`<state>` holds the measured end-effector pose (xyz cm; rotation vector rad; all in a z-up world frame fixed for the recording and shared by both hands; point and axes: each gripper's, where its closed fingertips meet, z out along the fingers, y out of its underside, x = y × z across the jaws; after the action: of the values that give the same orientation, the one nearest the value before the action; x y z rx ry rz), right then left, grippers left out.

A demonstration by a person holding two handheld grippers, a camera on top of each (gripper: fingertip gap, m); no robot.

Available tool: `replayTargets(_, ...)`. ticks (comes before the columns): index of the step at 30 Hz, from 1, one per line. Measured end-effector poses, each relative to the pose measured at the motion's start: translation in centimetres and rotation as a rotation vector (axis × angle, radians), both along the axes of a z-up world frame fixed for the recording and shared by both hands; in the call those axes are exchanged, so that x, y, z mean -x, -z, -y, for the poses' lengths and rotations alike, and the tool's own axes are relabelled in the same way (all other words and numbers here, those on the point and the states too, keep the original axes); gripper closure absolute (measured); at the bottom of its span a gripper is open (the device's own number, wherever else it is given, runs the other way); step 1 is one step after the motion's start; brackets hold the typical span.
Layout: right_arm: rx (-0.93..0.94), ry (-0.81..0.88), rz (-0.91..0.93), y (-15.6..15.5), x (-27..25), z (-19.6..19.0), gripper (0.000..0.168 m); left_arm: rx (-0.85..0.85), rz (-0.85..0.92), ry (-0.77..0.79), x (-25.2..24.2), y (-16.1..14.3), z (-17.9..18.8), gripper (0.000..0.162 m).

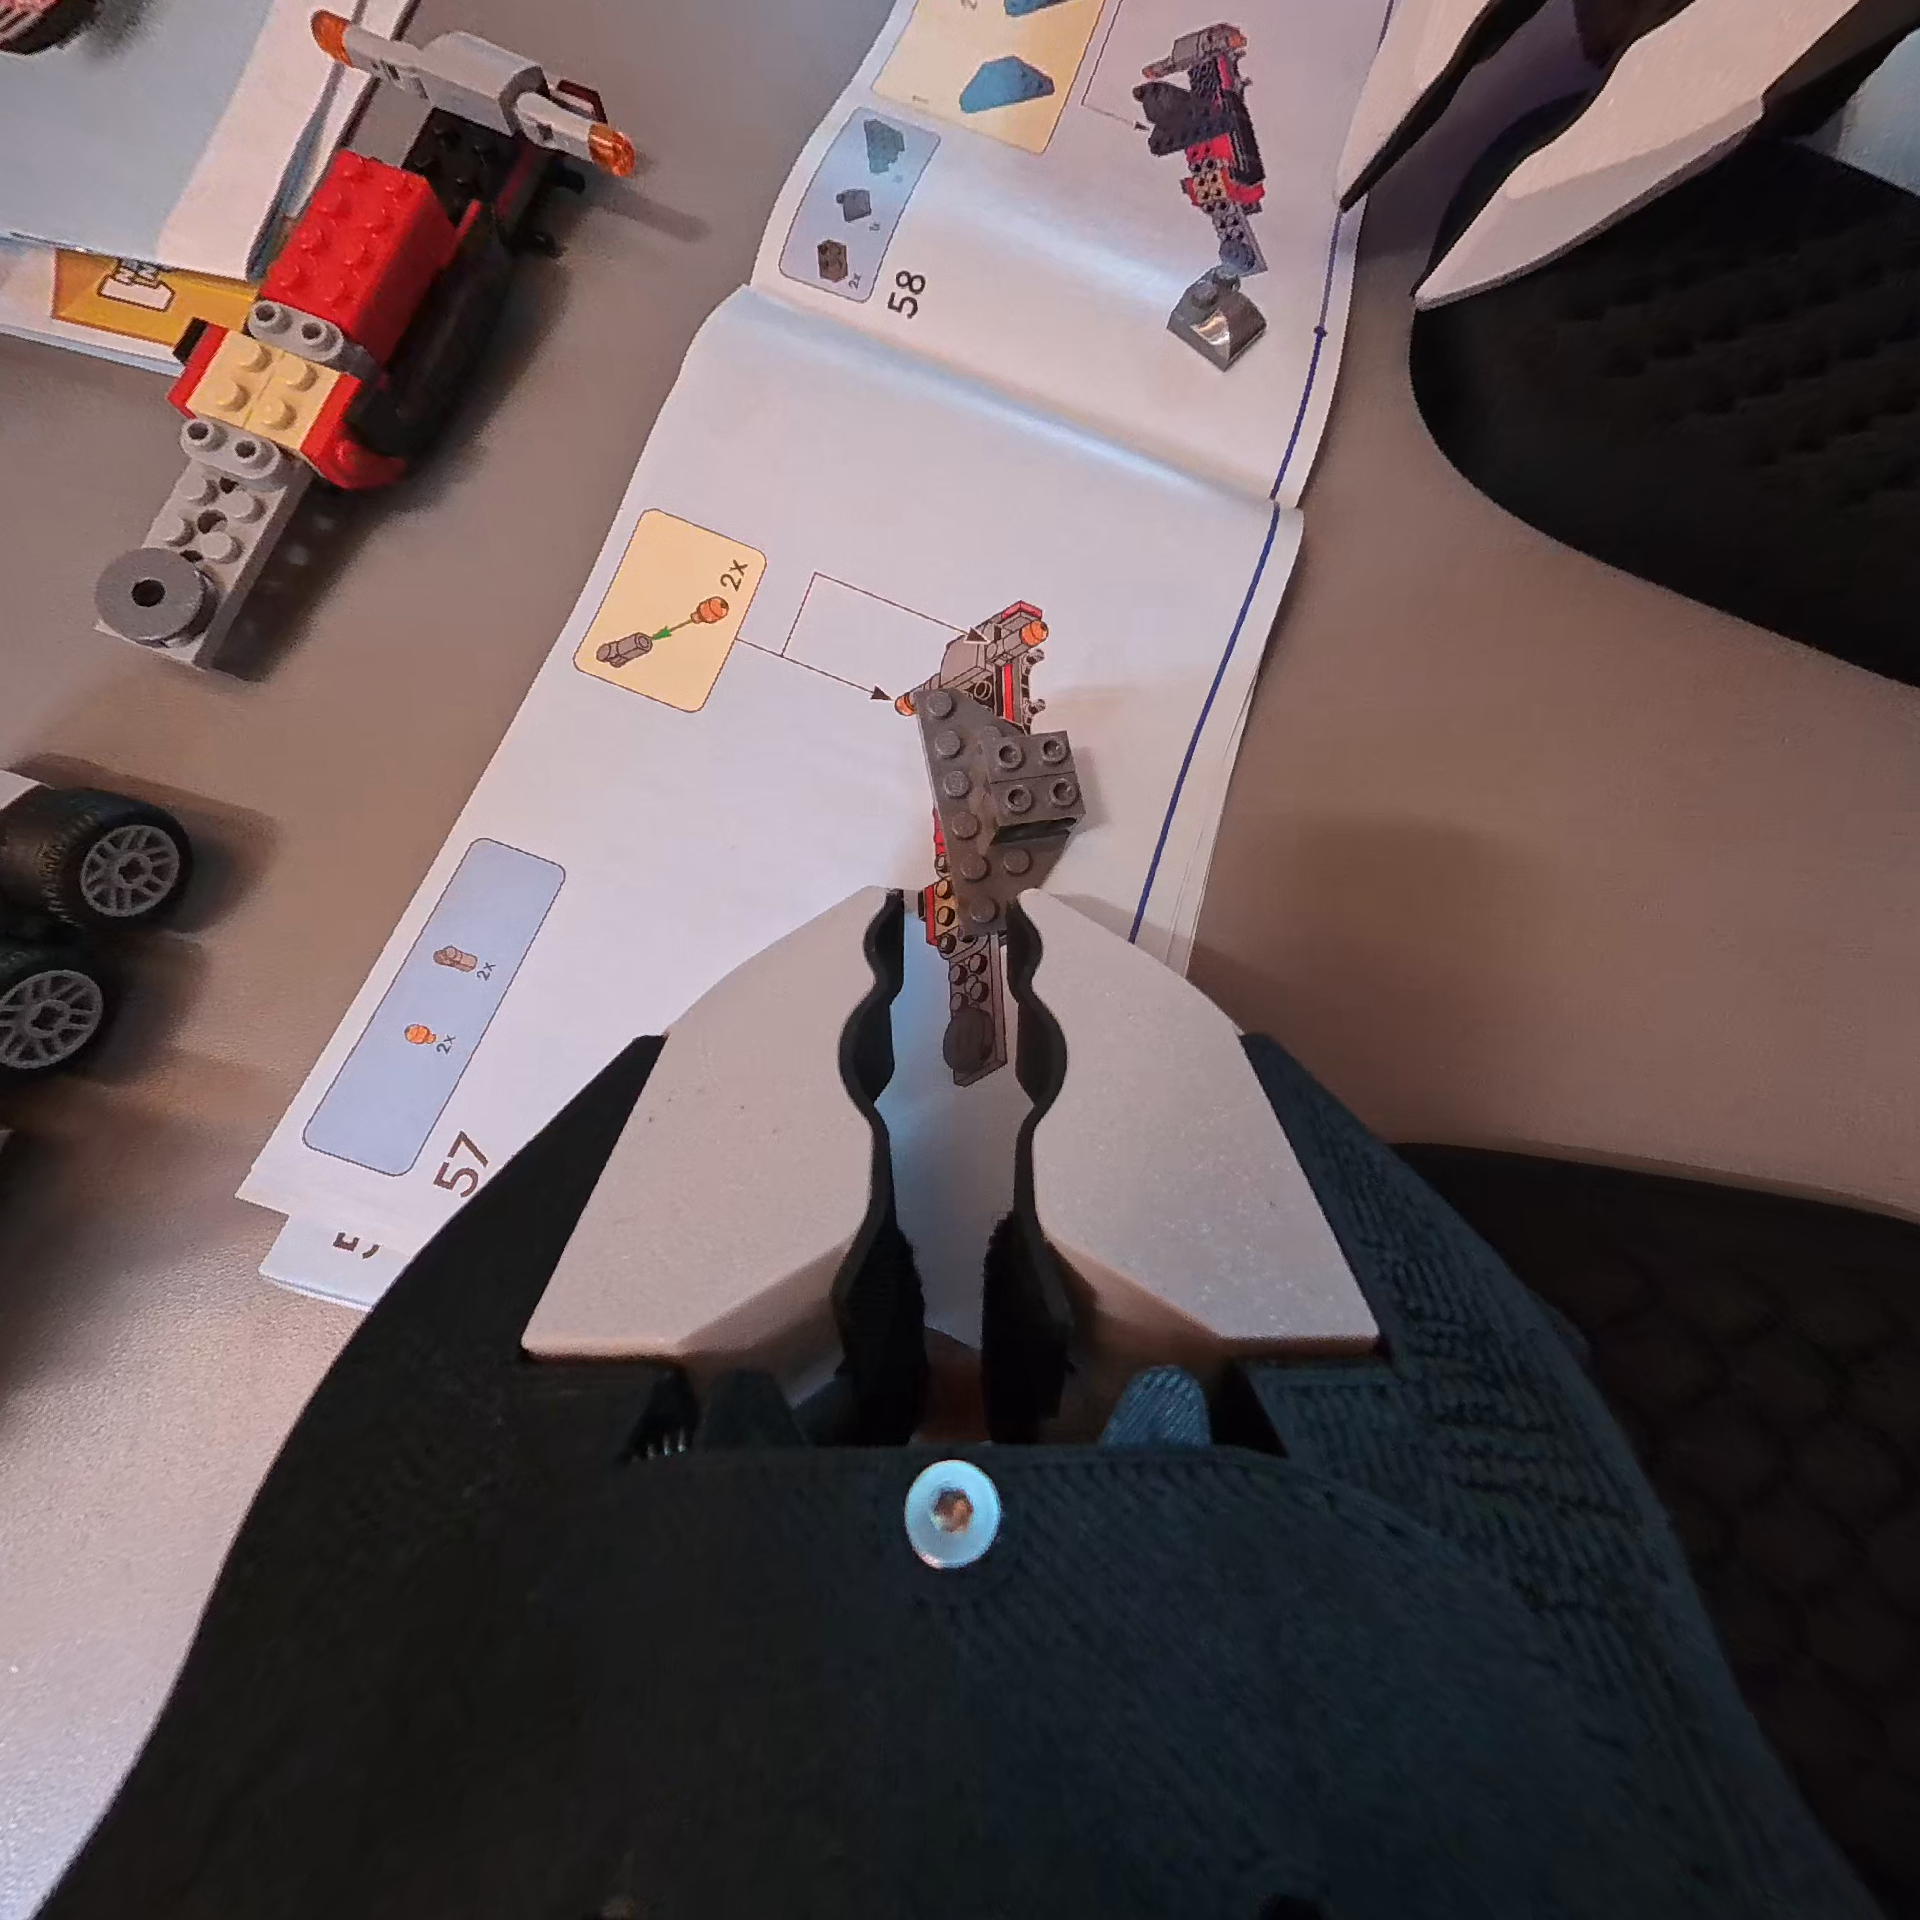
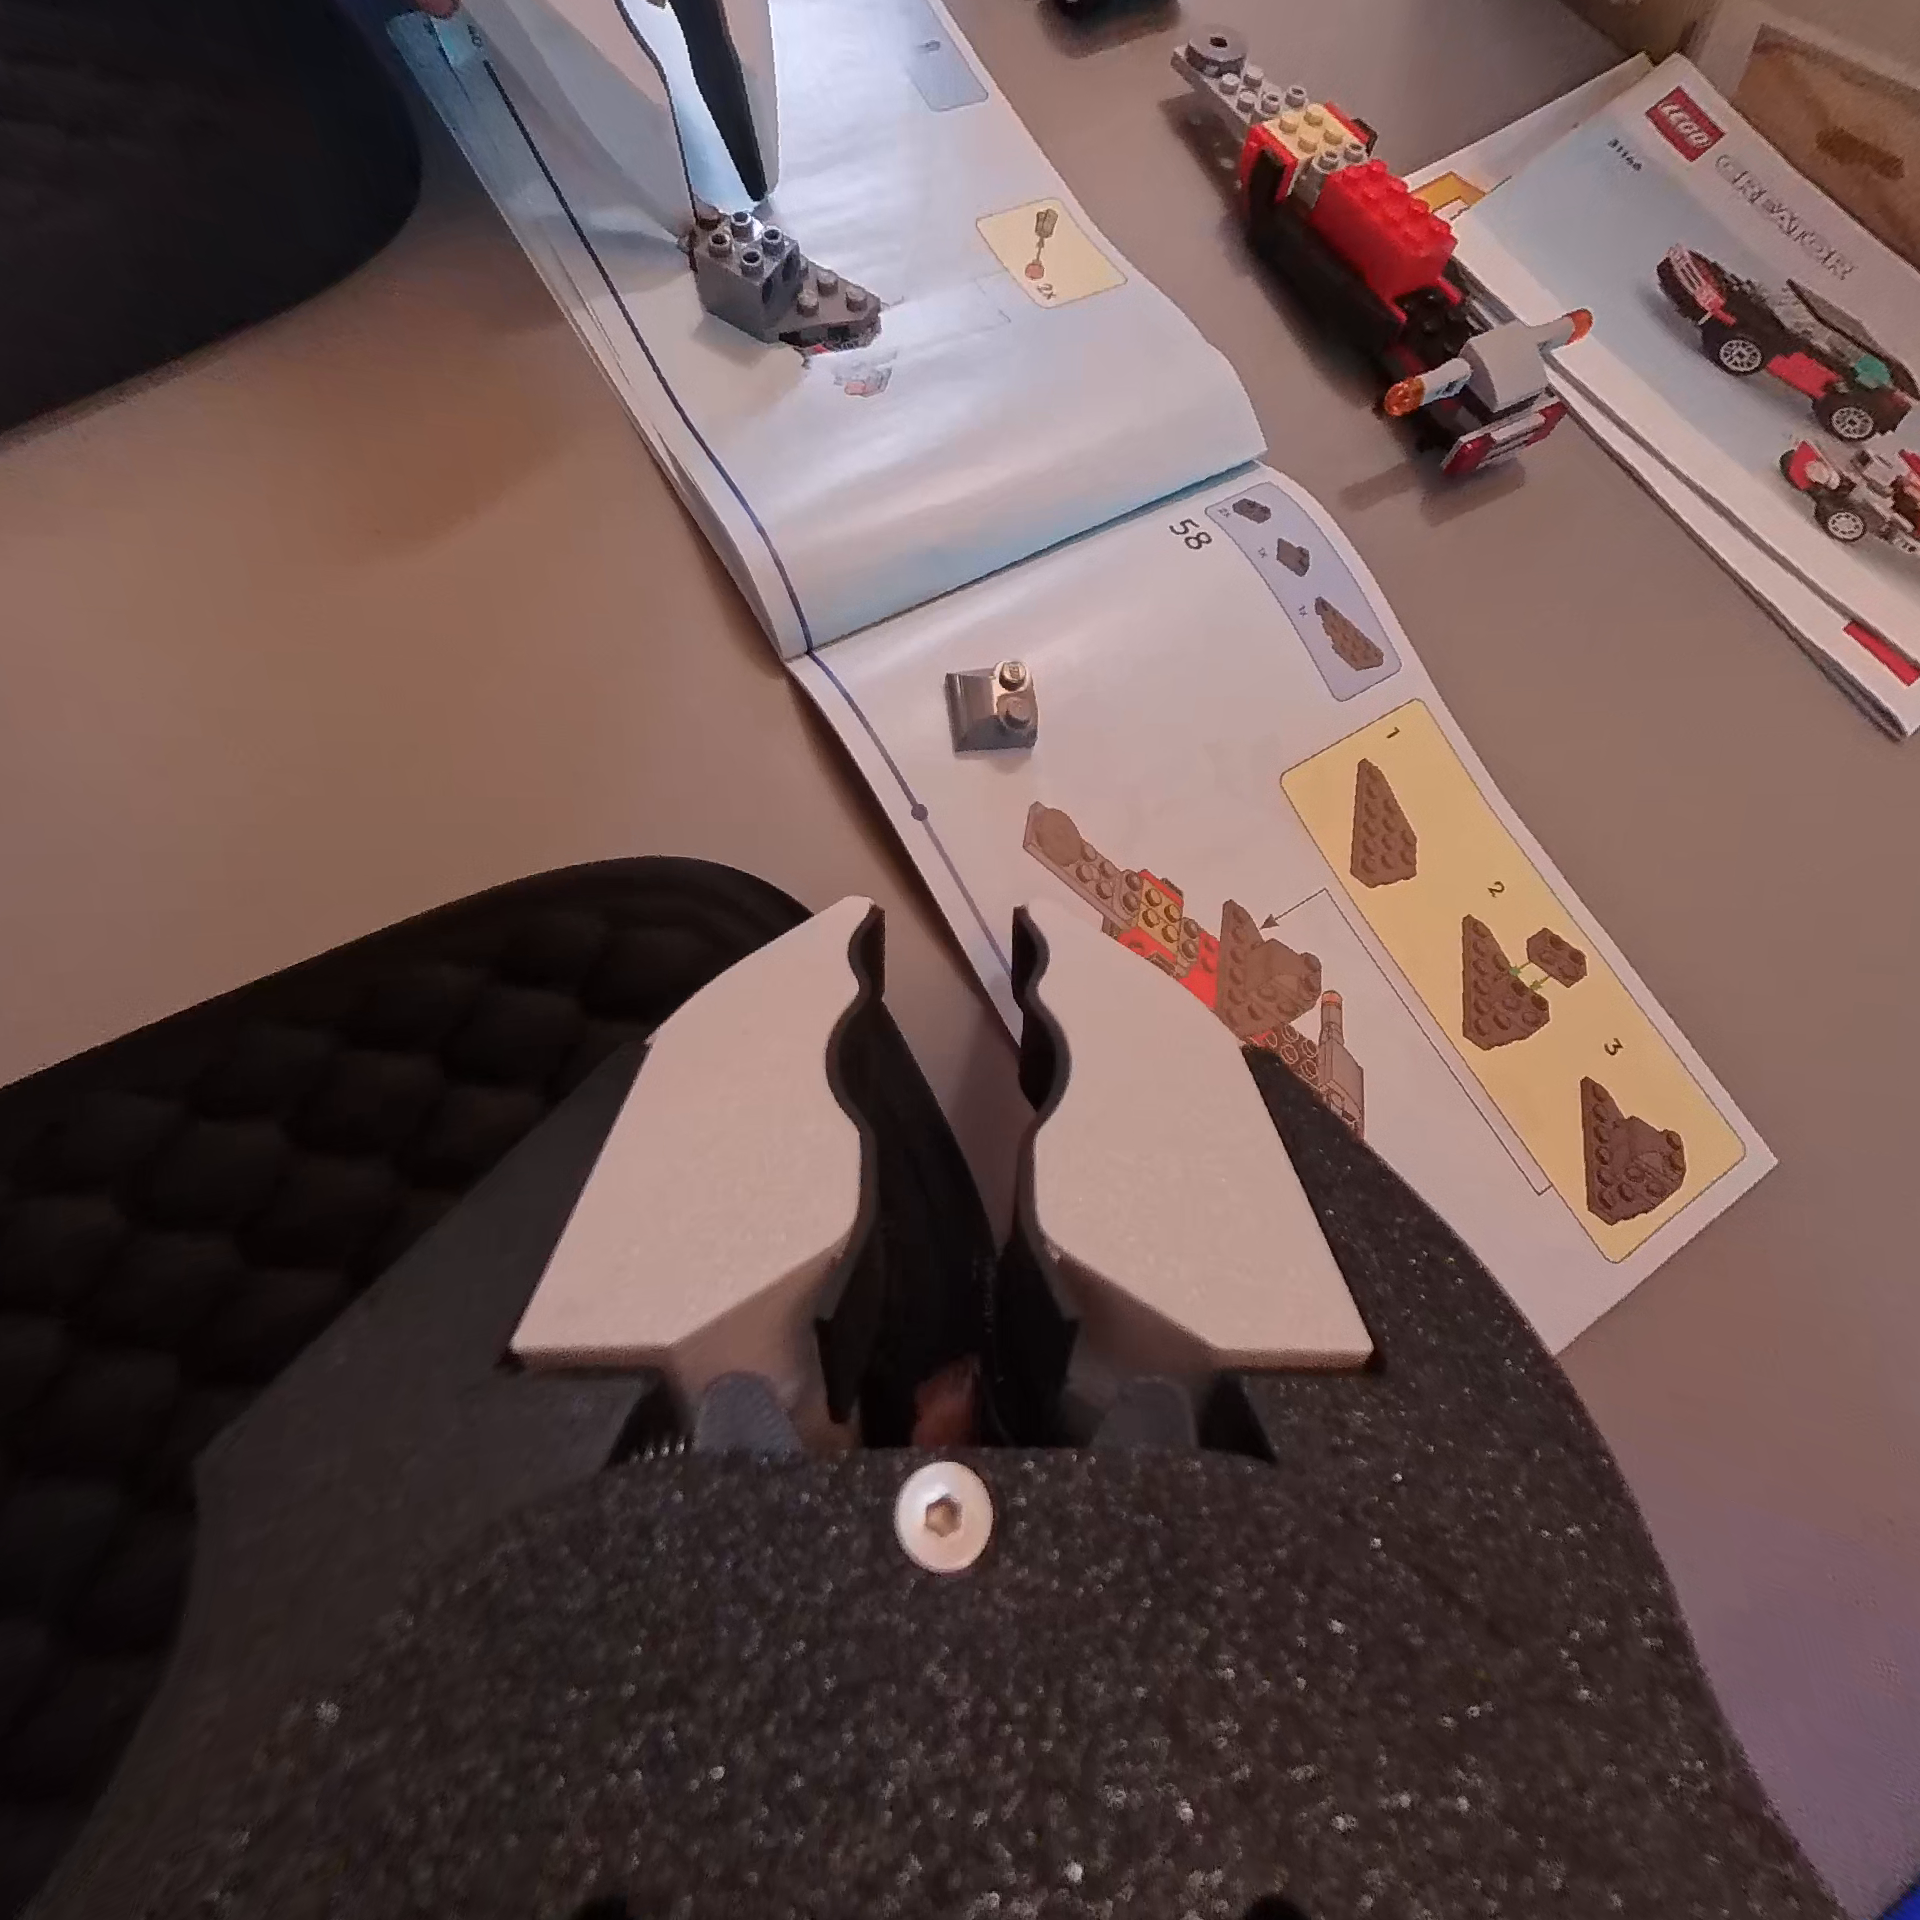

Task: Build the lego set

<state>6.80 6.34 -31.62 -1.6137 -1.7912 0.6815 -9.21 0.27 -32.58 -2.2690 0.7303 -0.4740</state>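
1. Grey counter [image 2: 312,623] carries everything, with an open instruction booklet [image 1: 831,499] spread across it and a black padded surface at the near edge.
2. Nearest in the left wrist view, the left hand-held gripper [image 1: 961,899] pinches the narrow end of a dark grey wedge plate sub-assembly [image 1: 992,790], a small studded brick already pressed onto it; it sits on or just above the booklet page, I cannot tell which.
3. The right hand-held gripper [image 2: 948,920] holds nothing, its jaws a narrow gap apart, poised over the booklet's near edge.
4. Between the two, a small grey slope piece [image 2: 992,712] lies loose on the page, likely not yet fitted.
5. Farther off, the red and black vehicle body [image 1: 343,312] stands well advanced, with orange-tipped grey exhausts on.
6. Two loose wheels [image 1: 94,862] wait at the side; wedge, slope and wheels seem left to mount.
7. A second booklet [image 2: 1714,364] lies beyond the body.
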Motion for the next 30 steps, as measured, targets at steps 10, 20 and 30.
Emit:
replayTargets(10, 0.149, 0.253, 0.031, -0.3, 1.4, 0.2, 0.144, 0.005, -0.006, 0.012, -0.2, 0.0, 0.1, 0.147)
replayTargets(20, 0.1, 0.241, 0.009, -0.5, 3.3, 0.5, 0.142, 0.002, -0.036, 0.018, -0.2, 0.0, 0.2, 0.147)
replayTargets(30, 0.071, 0.195, -0.02, -1.0, 2.8, 0.9, 0.143, -0.002, -0.041, 0.019, -0.1, 0.0, 0.1, 0.147)
